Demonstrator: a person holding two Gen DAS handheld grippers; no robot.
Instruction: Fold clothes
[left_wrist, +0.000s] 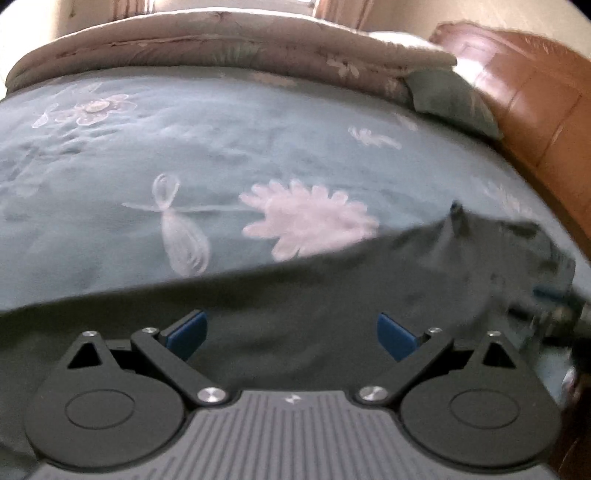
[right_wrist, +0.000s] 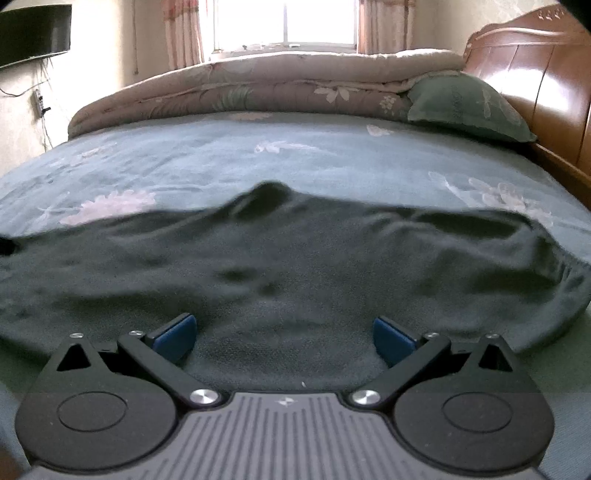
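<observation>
A dark green-grey garment (left_wrist: 332, 280) lies spread on the bed, its far edge running from lower left up to a raised peak at the right. My left gripper (left_wrist: 291, 334) hovers low over its near part, blue pads wide apart and nothing between them. In the right wrist view the same garment (right_wrist: 295, 254) stretches wrinkled across the whole width, with a small hump at its far edge. Open as well, my right gripper (right_wrist: 284, 336) sits just above the cloth near its front edge. The other gripper (left_wrist: 554, 310) shows blurred at the right edge of the left wrist view.
The teal bedspread (right_wrist: 221, 158) with pale flower prints covers the bed. A folded brownish quilt (right_wrist: 258, 92) and a green pillow (right_wrist: 465, 107) lie at the far end. The wooden headboard (right_wrist: 546, 81) rises on the right. A window with curtains (right_wrist: 317, 22) is behind.
</observation>
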